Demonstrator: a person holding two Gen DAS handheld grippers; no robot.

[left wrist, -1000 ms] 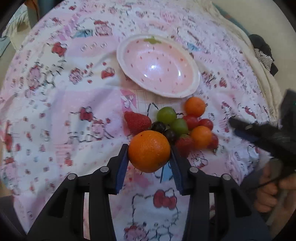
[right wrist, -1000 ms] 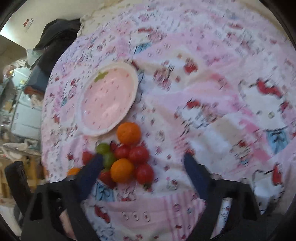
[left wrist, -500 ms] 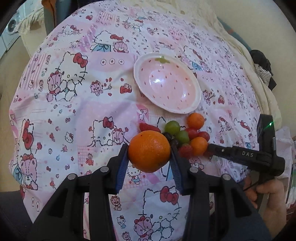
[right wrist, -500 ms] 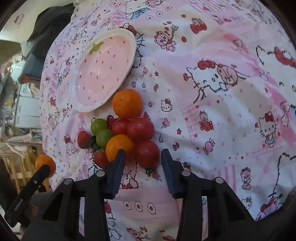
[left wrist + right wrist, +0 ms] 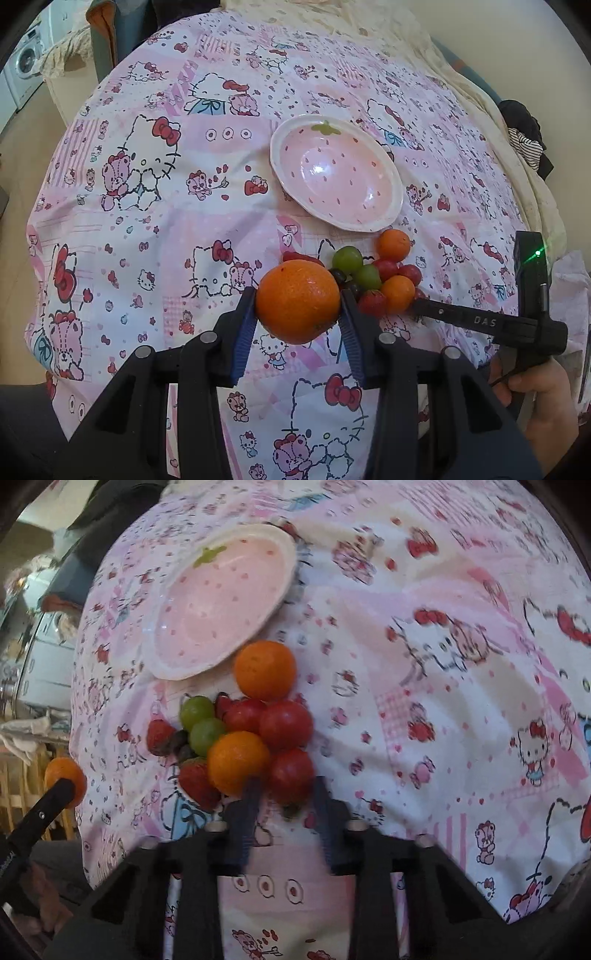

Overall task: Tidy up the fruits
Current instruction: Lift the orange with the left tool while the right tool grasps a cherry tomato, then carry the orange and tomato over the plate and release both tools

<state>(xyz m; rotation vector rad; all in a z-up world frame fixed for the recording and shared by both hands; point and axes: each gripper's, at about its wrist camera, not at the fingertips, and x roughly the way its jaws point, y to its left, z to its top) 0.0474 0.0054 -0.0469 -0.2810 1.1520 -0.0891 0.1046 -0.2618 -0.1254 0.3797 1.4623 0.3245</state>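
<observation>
left tool [image 5: 297, 312]: we hold the big round orange [image 5: 297, 300] pinched between both blue-padded fingers [image 5: 243, 334], partly open, off the cloth.
right tool [image 5: 285, 794]: jaws have just been closing; we now have them narrowed on the nearest red cherry tomato [image 5: 291, 774], pads against its sides. View is blurred, so we can't tell how firm the contact is.
fruit pile: directly ahead of the right tool tips, on the pink cartoon-cat print cloth [image 5: 424, 686]. A small orange citrus [image 5: 238, 761] touches the left finger of the right tool; two more red cherry tomatoes [image 5: 285, 723] just beyond; two green grapes [image 5: 201, 722] and dark grapes further left; a red strawberry [image 5: 197, 781] just left of the tips, another [image 5: 159, 736] at the pile's far left edge.
second small orange citrus [image 5: 265, 670]: far end of the pile from the right tool, just beside the plate rim.
pink strawberry-shaped plate [image 5: 397, 206]: beyond the pile from both tools, nothing in it.
from left tool: pile sits just ahead and right of our held orange; right tool's black body [image 5: 480, 321] reaches in from the right, a hand [image 5: 543, 387] gripping its handle.
surface: cloth-covered, looks like a bed; we can't tell for sure.
</observation>
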